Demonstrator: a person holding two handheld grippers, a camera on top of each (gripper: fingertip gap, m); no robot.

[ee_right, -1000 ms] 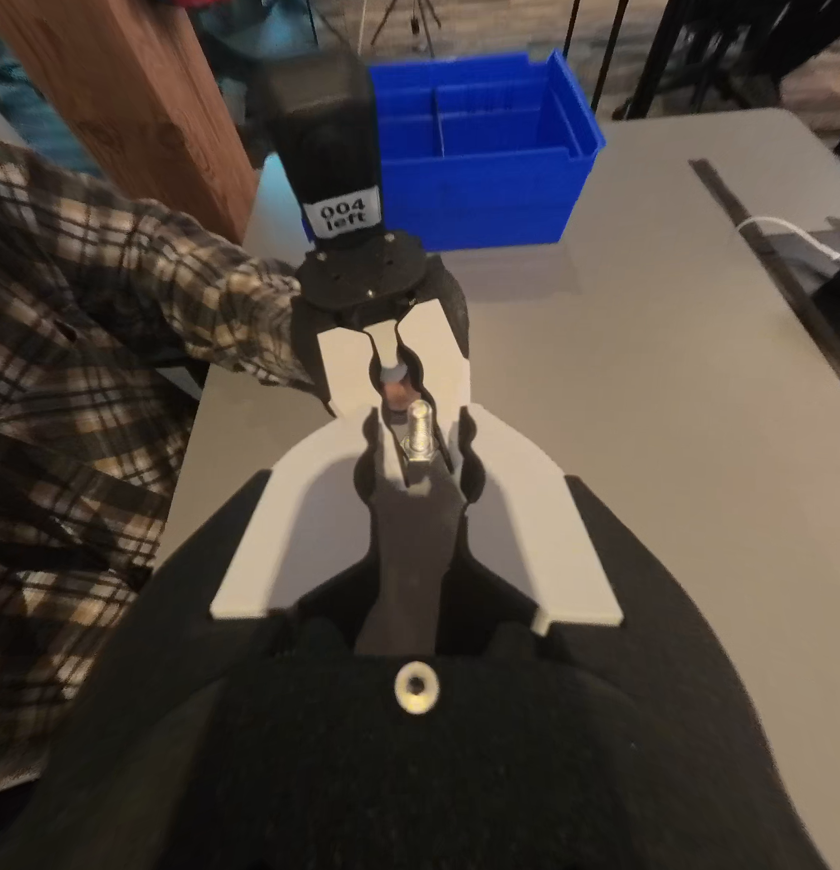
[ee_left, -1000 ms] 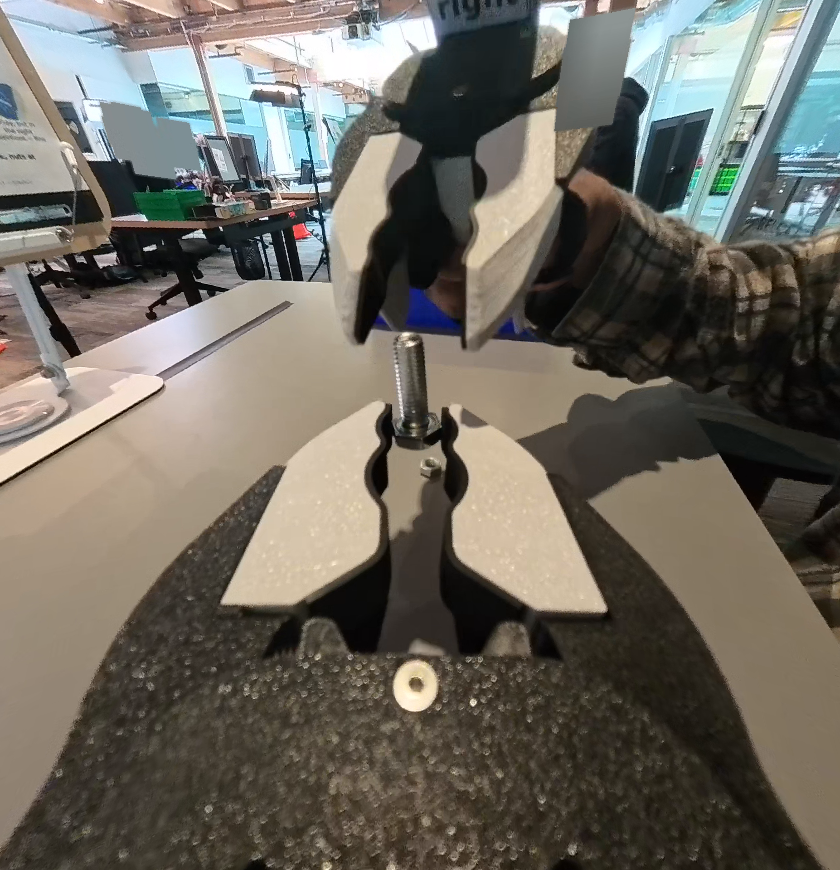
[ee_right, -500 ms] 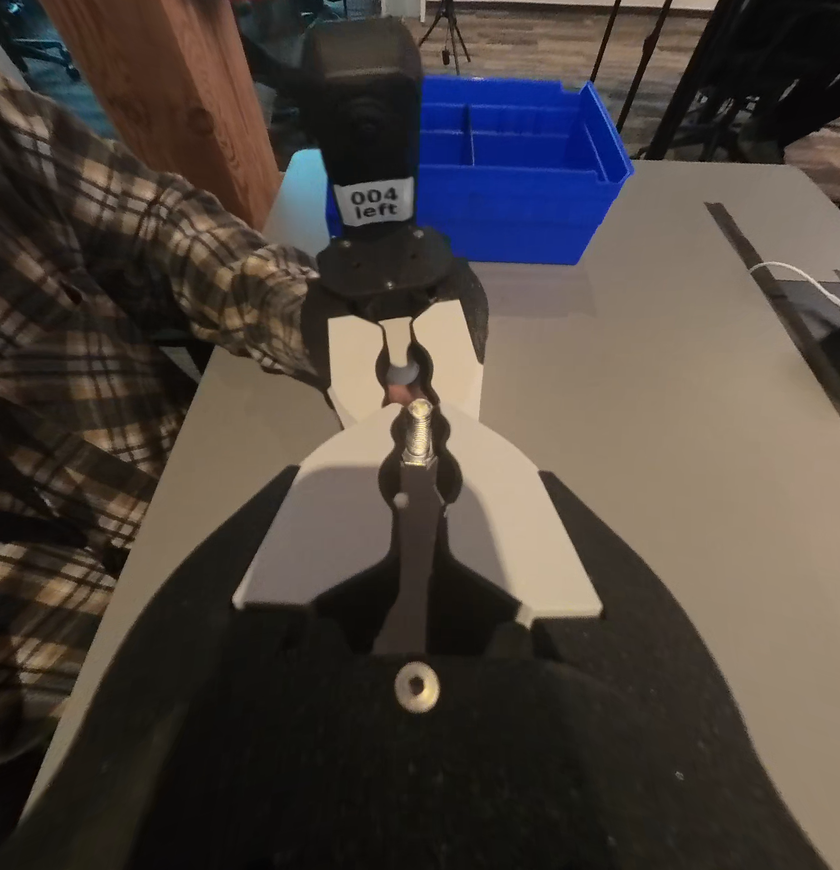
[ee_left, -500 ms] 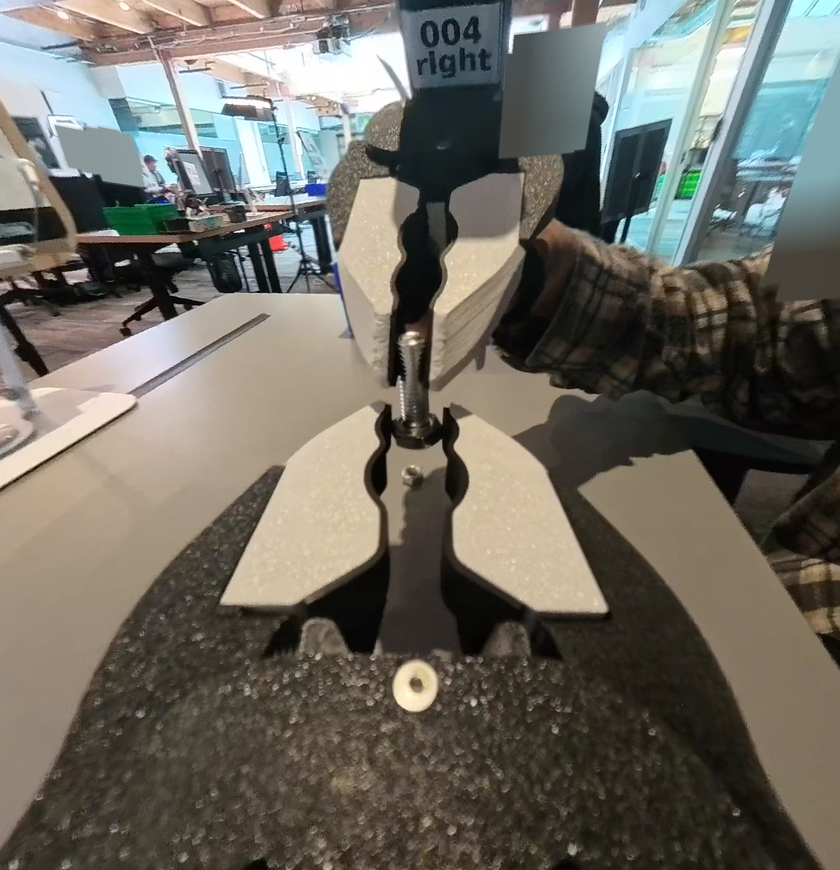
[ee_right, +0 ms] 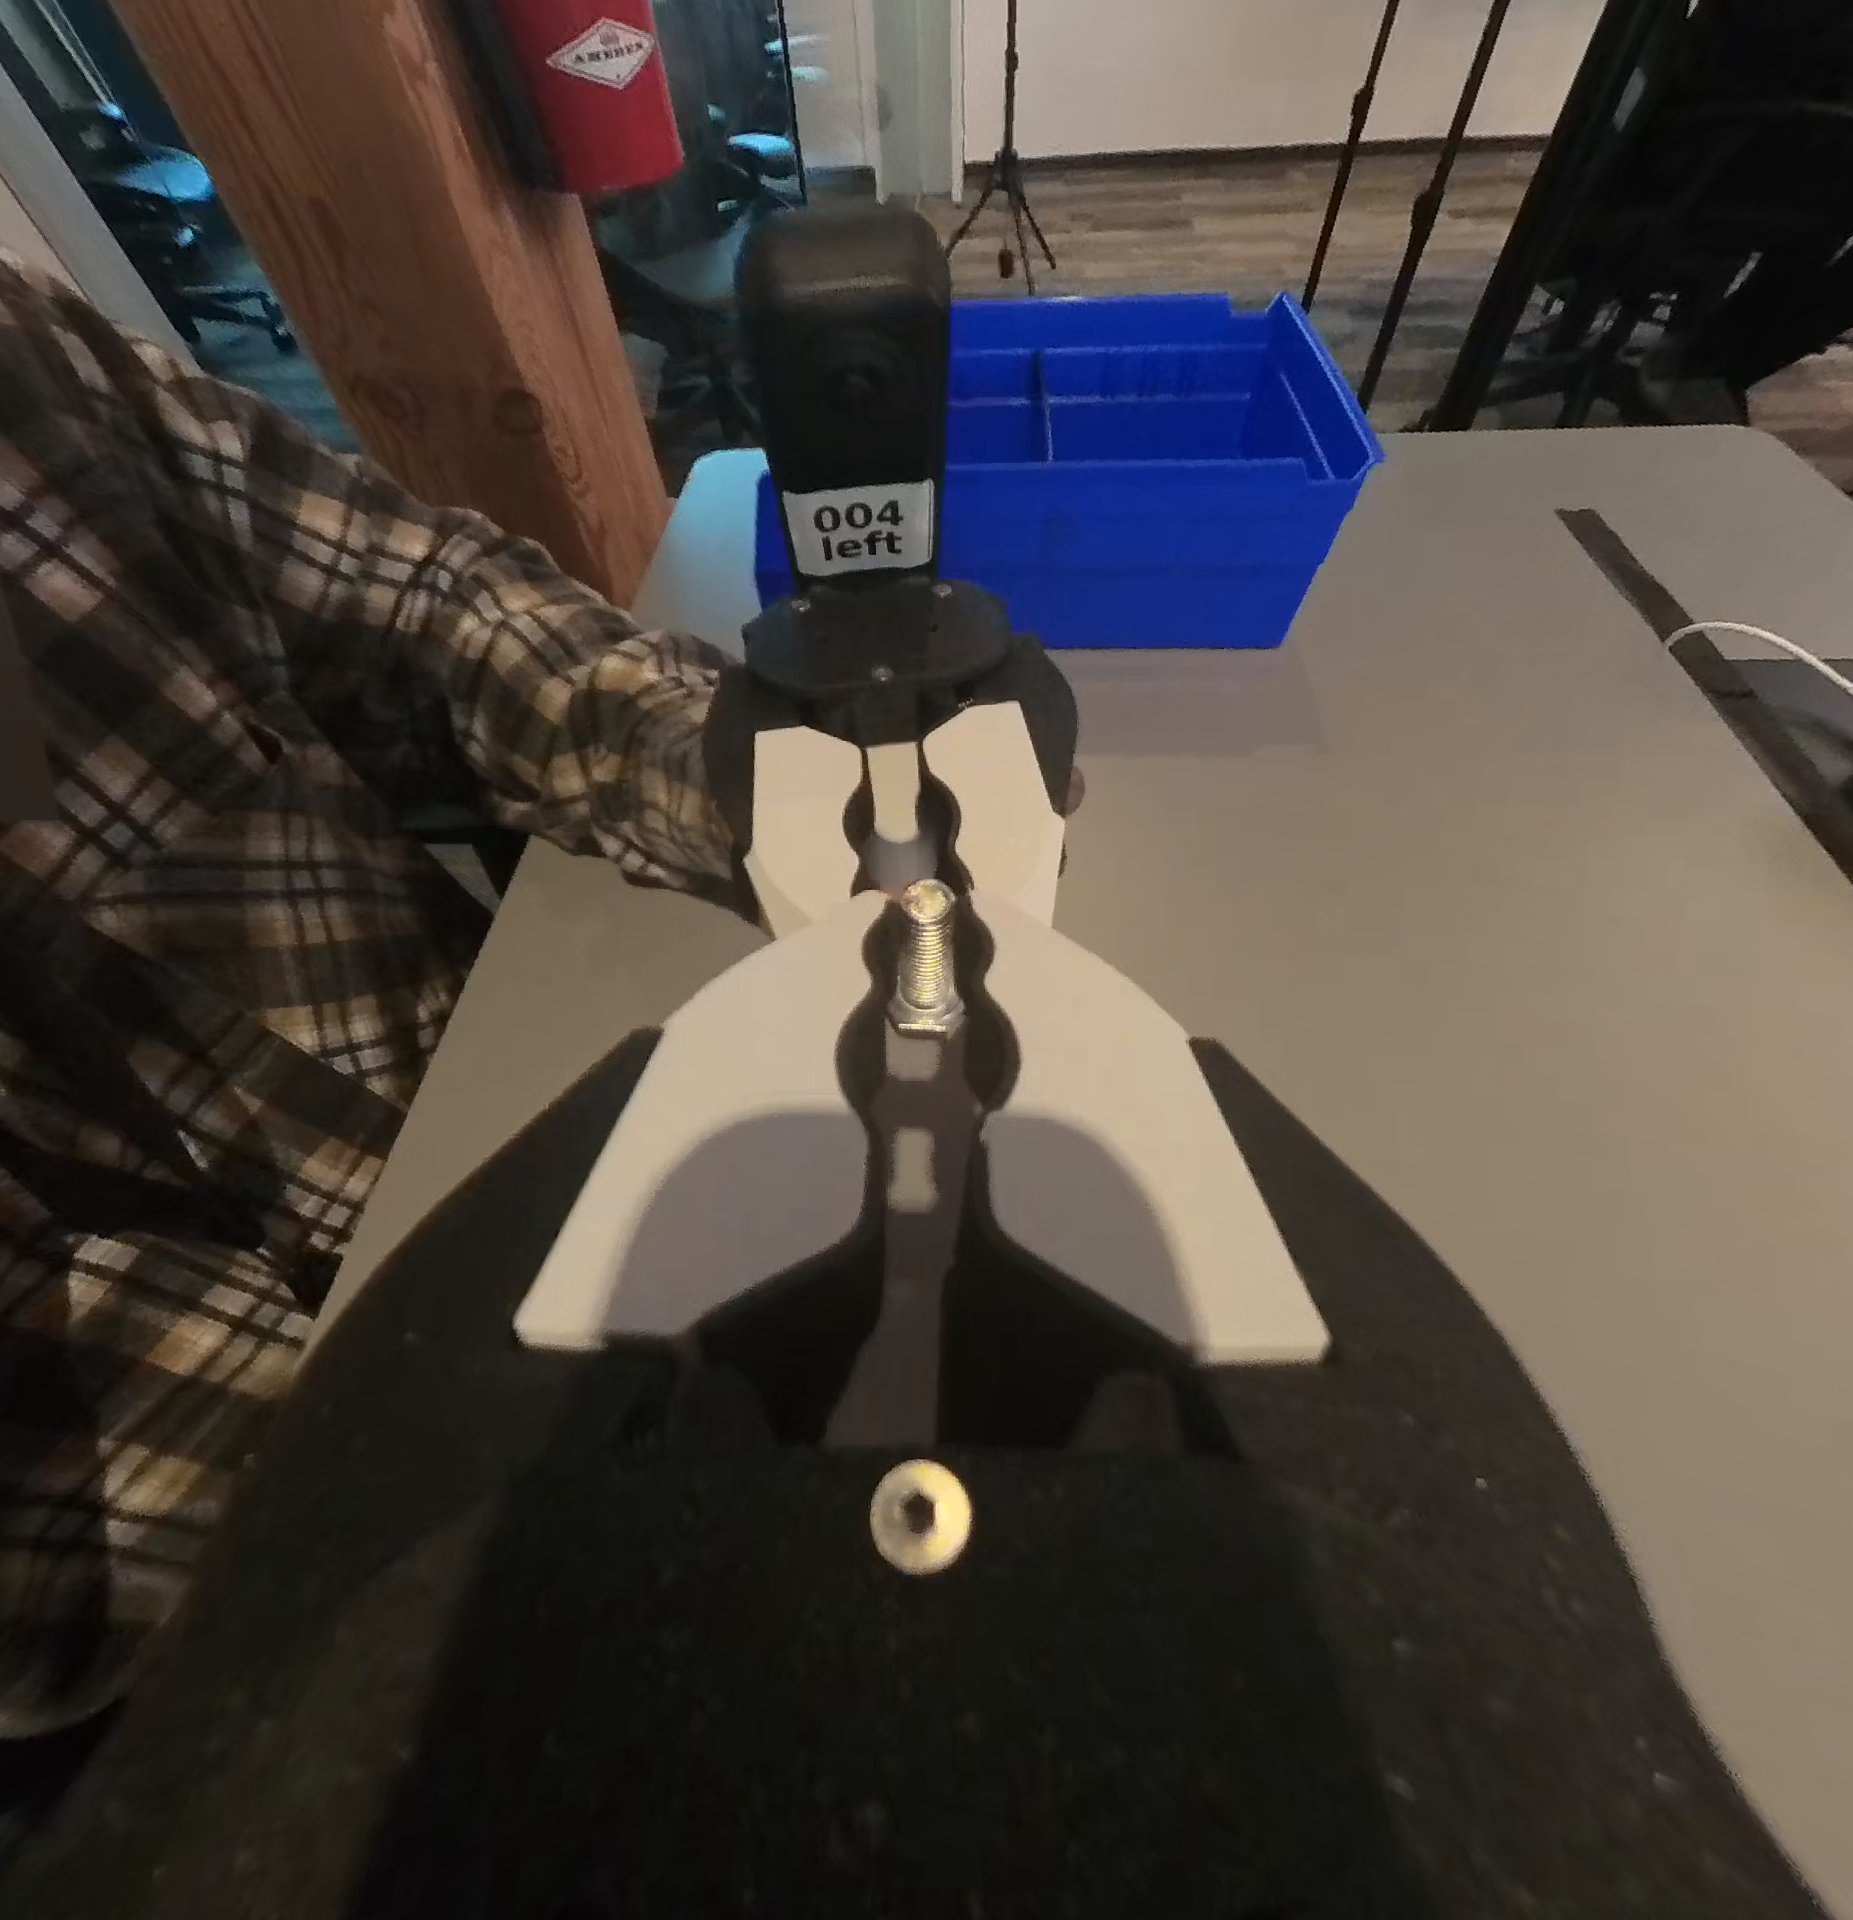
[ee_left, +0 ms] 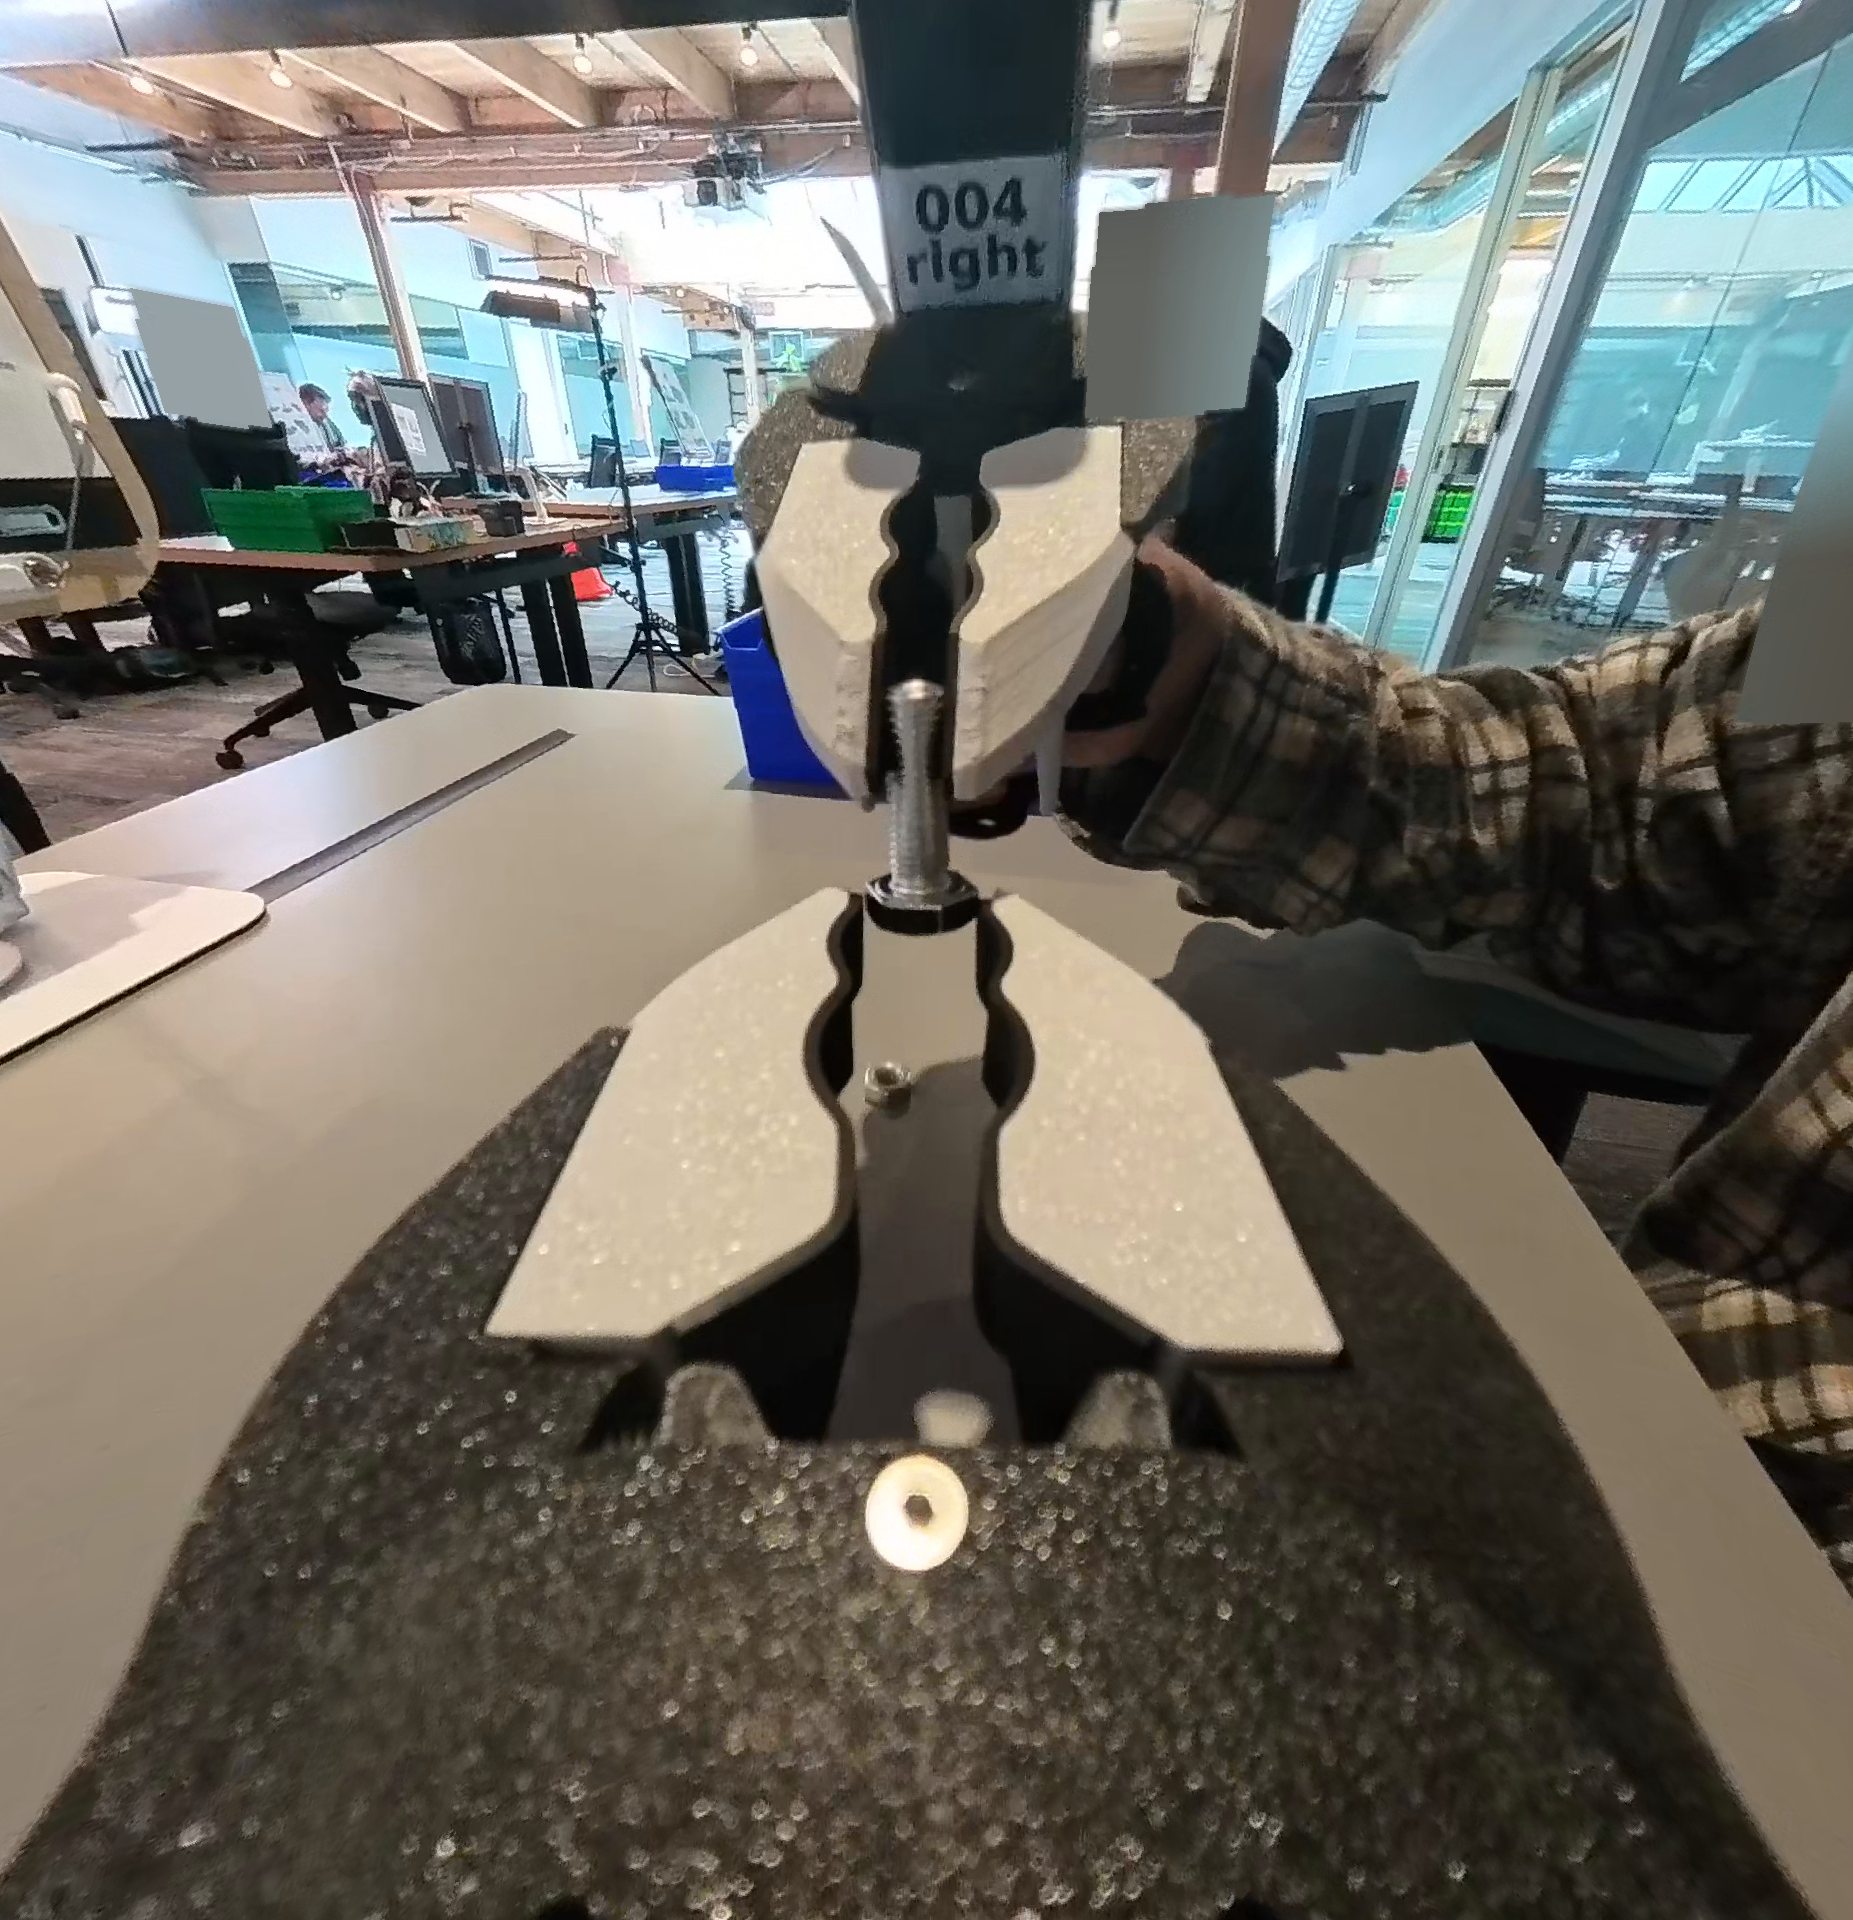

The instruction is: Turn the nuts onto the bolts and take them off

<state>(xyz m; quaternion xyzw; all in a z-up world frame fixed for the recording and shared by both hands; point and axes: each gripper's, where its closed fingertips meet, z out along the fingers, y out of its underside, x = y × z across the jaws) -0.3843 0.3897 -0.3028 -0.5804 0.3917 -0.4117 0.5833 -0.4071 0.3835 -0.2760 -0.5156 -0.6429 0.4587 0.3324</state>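
Observation:
A silver bolt (ee_left: 917,790) stands upright on the grey table, hex head down. My left gripper (ee_left: 920,909) lies low on the table with its tips shut on the bolt's head. My right gripper (ee_left: 917,779) comes down from above and is shut on the upper thread. In the right wrist view the bolt (ee_right: 924,961) sits in the notch between my right gripper's (ee_right: 927,925) fingers, and the left gripper (ee_right: 906,883) faces it just beyond. A small loose nut (ee_left: 886,1086) lies on the table between the left fingers, off the bolt.
A blue divided bin (ee_right: 1140,520) stands on the table (ee_right: 1421,935) behind the left gripper. A white stand base (ee_left: 101,935) is at the left in the left wrist view. A dark strip and white cable (ee_right: 1732,665) run along the right. Plaid sleeves hold both grippers. My two grippers' fingertips are within a few centimetres of each other.
The right gripper came down from above the bolt with its jaws open and closed on the thread. The left gripper kept its hold on the head. The nut stayed on the table.

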